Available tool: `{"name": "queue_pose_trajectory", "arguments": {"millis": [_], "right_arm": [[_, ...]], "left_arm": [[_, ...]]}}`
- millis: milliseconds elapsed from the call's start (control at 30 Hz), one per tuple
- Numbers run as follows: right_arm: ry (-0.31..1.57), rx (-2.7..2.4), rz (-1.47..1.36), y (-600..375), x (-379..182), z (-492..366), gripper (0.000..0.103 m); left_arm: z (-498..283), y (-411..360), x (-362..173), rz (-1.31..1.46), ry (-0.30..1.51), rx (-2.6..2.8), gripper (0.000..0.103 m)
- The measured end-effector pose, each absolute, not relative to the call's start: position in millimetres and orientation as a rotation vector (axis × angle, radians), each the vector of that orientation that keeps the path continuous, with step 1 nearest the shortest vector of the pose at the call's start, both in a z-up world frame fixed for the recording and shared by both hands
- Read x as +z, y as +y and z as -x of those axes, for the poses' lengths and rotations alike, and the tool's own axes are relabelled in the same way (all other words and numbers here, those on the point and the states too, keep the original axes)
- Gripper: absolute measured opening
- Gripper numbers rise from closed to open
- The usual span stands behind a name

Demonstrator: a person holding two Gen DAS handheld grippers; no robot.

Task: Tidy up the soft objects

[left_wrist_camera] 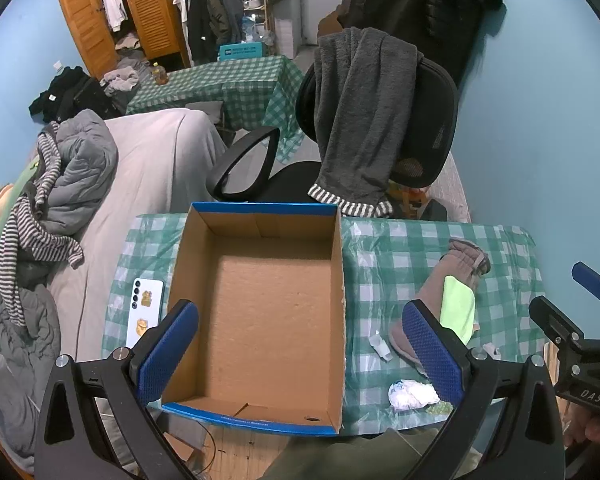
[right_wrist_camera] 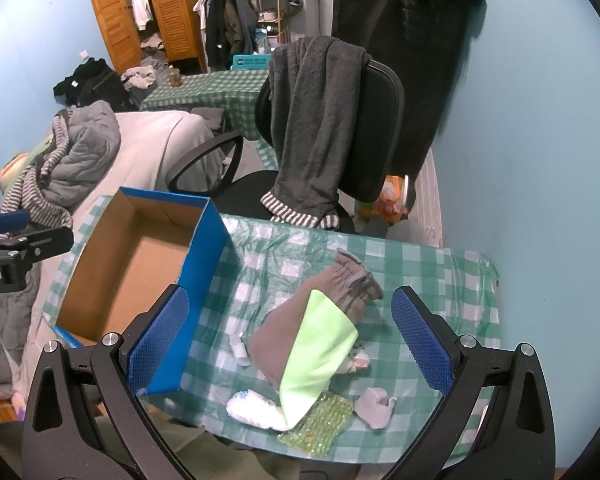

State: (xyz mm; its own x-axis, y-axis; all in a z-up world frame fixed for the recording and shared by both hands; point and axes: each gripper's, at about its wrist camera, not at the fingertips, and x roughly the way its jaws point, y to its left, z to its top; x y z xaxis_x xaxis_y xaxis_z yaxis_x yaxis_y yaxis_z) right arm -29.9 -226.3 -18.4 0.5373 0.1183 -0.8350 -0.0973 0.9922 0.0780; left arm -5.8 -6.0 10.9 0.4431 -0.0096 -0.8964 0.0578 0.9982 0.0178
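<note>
An open, empty blue cardboard box [left_wrist_camera: 260, 312] [right_wrist_camera: 140, 272] stands on the green checked table. My left gripper [left_wrist_camera: 300, 352] is open above it, its fingers straddling the box. To the box's right lies a pile of soft things: a brown cloth [right_wrist_camera: 284, 332] [left_wrist_camera: 432, 292], a light green cloth [right_wrist_camera: 320, 360] [left_wrist_camera: 458, 308] draped over it, a white crumpled cloth [right_wrist_camera: 252, 404] [left_wrist_camera: 412, 394], a green bubbly pad [right_wrist_camera: 320, 420] and a small grey sock [right_wrist_camera: 374, 406]. My right gripper [right_wrist_camera: 290, 340] is open above the pile, empty.
A white phone [left_wrist_camera: 144, 312] lies left of the box. A black office chair with a grey towel [left_wrist_camera: 360, 120] [right_wrist_camera: 320, 120] stands behind the table. A bed with heaped clothes [left_wrist_camera: 60, 184] is to the left. A blue wall is on the right.
</note>
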Motion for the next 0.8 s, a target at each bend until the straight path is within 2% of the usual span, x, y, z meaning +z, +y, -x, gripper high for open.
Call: {"name": "queue_pose_trajectory", "arguments": {"millis": [800], "right_arm": [[0.985, 0.132, -0.027, -225.0, -9.5, 29.5, 0.101]], "left_arm": [[18.0, -15.5, 14.9, -0.065, 1.103, -0.059, 0.103]]}}
